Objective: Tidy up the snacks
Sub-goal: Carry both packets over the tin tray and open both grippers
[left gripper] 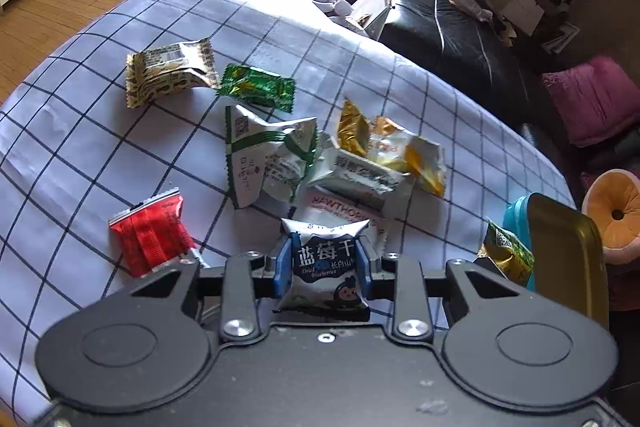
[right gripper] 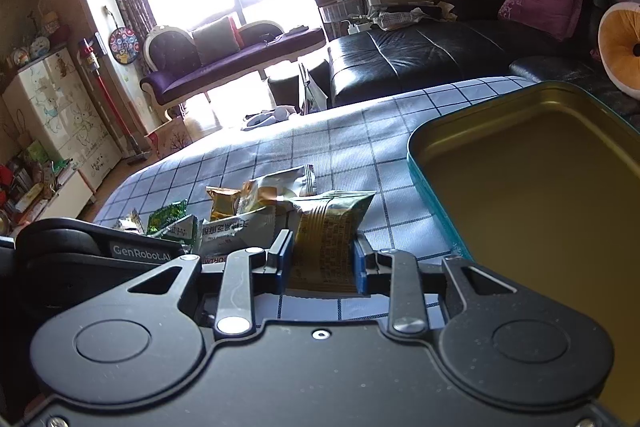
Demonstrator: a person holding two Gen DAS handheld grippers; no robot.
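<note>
The left gripper point(left gripper: 325, 269) grips a small white blueberry snack packet point(left gripper: 326, 265), the right gripper point(right gripper: 323, 259) grips a yellow-green crinkly snack packet point(right gripper: 326, 239), and the gold metal tin point(right gripper: 540, 227) on the checked bench point(left gripper: 80, 155) looks empty, so most packets are still waiting.

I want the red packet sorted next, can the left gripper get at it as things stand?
Probably not yet: the left gripper is shut on the blueberry packet. The red packet lies uncovered beside it on the cloth, so the path looks free.
</note>
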